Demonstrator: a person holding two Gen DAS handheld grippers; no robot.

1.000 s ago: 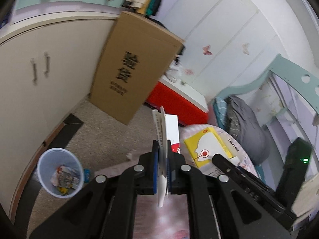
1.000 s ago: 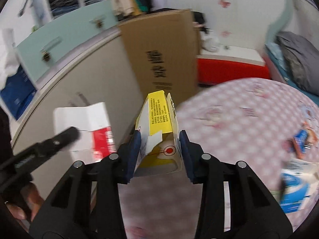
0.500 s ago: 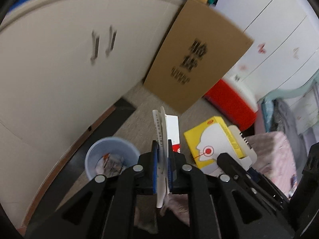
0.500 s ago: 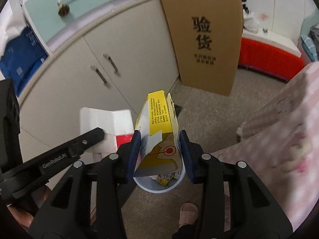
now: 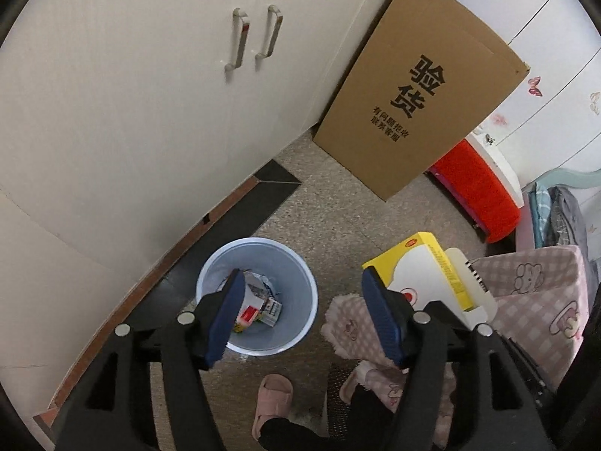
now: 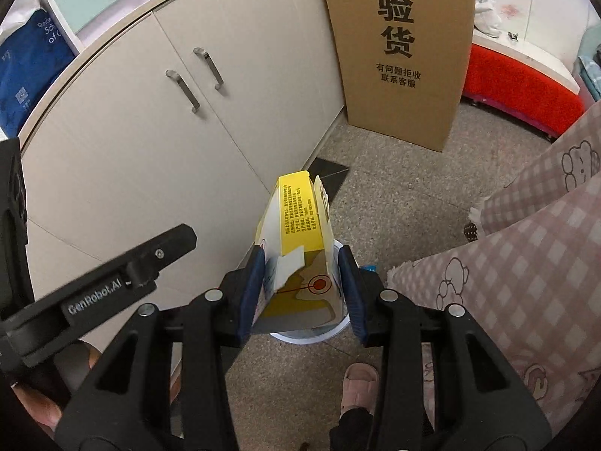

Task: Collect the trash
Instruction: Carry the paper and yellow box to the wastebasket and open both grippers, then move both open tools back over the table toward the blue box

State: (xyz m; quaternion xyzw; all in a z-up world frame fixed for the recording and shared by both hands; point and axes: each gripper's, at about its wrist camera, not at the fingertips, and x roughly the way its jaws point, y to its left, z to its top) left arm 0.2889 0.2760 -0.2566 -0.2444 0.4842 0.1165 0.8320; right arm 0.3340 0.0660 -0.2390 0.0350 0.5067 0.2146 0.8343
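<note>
Jaws of the left gripper (image 5: 300, 315) are opening with nothing between them, its white card gone into the bin (image 5: 257, 295) below, while the right gripper (image 6: 300, 293) keeps the yellow box (image 6: 296, 259) clamped above the bin, next to drop.

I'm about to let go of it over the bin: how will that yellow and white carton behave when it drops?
The yellow carton, held in the right gripper, looks light and probably empty: its end flap hangs open. Thin card with one torn patch suggests it dents easily rather than staying stiff. Flat-sided, it should tumble, not roll, and may lodge on the litter already in the blue bin.
</note>
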